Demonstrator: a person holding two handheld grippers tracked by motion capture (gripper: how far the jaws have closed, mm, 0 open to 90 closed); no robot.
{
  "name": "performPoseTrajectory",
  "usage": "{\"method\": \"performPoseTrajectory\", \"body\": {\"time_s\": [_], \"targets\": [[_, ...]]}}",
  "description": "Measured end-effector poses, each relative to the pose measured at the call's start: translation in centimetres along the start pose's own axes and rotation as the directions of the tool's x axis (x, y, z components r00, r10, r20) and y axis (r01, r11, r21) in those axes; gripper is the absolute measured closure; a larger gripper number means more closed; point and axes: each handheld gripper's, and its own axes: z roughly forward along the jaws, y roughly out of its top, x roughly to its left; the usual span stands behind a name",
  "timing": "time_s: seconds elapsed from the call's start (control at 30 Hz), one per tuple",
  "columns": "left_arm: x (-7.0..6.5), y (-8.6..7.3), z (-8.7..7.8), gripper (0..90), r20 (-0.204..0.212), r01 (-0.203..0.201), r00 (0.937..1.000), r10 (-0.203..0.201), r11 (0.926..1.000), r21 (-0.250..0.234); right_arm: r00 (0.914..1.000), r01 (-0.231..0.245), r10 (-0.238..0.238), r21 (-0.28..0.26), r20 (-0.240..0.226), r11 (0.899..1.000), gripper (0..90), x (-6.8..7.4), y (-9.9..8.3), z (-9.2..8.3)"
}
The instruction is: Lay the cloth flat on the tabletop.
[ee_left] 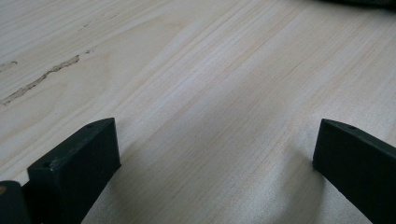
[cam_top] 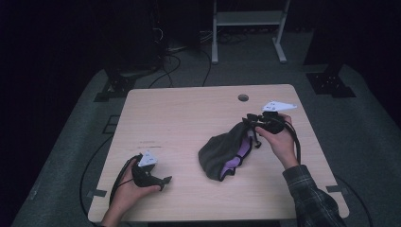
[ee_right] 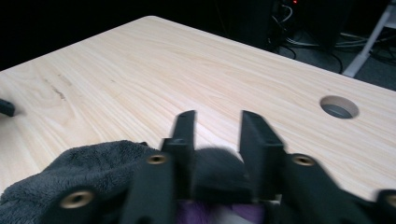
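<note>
Our right claw (ee_right: 217, 135) stands parted over the grey cloth (cam_top: 222, 149), a fold between its jaws, ungripped; our left claw (ee_left: 215, 154), released, rests on the desk (cam_top: 189, 113).

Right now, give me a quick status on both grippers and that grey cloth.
Left gripper open, resting on table. Right gripper part open over grey cloth, fabric between jaws. Nothing in the way.

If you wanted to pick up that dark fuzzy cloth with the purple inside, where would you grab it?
Probably the raised far end of the grey fleece cloth, where it bunches into a thick fold beside the right gripper. Coming from the right side suits it: the fold already sits between those jaws in the right gripper view. The flatter near end with the purple lining offers less to pinch.
</note>
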Motion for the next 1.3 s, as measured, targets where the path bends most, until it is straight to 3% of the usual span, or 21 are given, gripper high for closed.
{"method": "performPoseTrajectory", "body": {"time_s": [0.03,0.1,0.17,0.23,0.27,0.3,0.5,0.63,0.67,0.73,0.87,1.0,1.2,1.3], "targets": [[0.0,0.0,0.0,0.0,0.0,0.0,1.0,0.0,1.0,0.0,1.0,-0.002,0.002,-0.003,0.004,1.0,57.0,-0.3,-0.1,-0.4],[0.0,0.0,0.0,0.1,-0.006,0.006,1.0,-0.006,1.0,-0.006,1.0,-0.002,0.002,-0.002,0.004,1.0,55.7,-0.3,-0.1,-0.6],[0.1,-0.1,-0.2,4.8,-0.017,0.019,0.9997,-0.02,0.9996,-0.02,1.0,-0.001,0.001,0.003,0.007,1.0,53.9,-0.3,-0.5,-1.0],[0.1,-0.1,-0.5,18.1,-0.01,0.018,0.9998,-0.018,0.9994,-0.03,0.9999,0.013,-0.013,0.028,0.009,1.0,51.3,-0.3,-1.1,-1.2],[0.1,0.0,-0.6,18.1,-0.004,0.022,0.9997,-0.022,0.9993,-0.029,0.9997,0.02,-0.02,0.037,0.015,0.999,50.1,-0.2,-1.5,-1.3],[0.0,0.1,-0.7,25.6,0.015,0.029,0.9995,-0.028,0.9991,-0.032,0.9994,0.028,-0.029,0.059,0.02,0.998,47.8,-0.3,-2.3,-1.4],[-1.7,1.9,-1.1,34.0,0.063,0.01,0.998,-0.003,0.9943,-0.106,0.999,0.024,-0.028,0.1,0.035,0.995,44.6,-0.7,-4.2,-1.9],[-3.7,3.8,-0.9,43.4,0.132,-0.019,0.9905,0.037,0.9898,-0.141,0.9987,0.025,-0.031,0.137,0.041,0.99,43.5,-0.7,-5.5,-2.5],[-4.7,4.9,-0.5,47.4,0.164,-0.036,0.9845,0.062,0.9866,-0.16,0.999,0.015,-0.021,0.146,0.04,0.989,43.4,-0.7,-6.1,-2.9],[-5.2,5.5,-0.3,49.9,0.175,-0.042,0.982,0.072,0.985,-0.168,0.9989,0.012,-0.019,0.159,0.043,0.987,43.3,-0.7,-6.7,-3.2],[-7.3,8.1,1.4,52.1,0.222,-0.075,0.9679,0.117,0.9793,-0.188,0.9992,0.004,-0.011,0.182,0.04,0.983,43.2,-0.6,-7.7,-3.8],[-8.4,9.6,3.1,55.3,0.239,-0.089,0.962,0.133,0.9788,-0.184,0.9993,-0.001,-0.006,0.197,0.037,0.98,43.2,-0.6,-8.6,-4.2],[-9.0,10.7,5.1,54.6,0.232,-0.093,0.9637,0.132,0.9806,-0.172,0.9993,-0.012,0.005,0.208,0.036,0.978,43.3,-0.7,-9.3,-4.6],[-9.1,10.8,6.2,57.1,0.21,-0.12,0.9659,0.151,0.9811,-0.152,0.9994,-0.011,0.004,0.208,0.034,0.978,43.4,-0.7,-9.4,-4.5]]}}
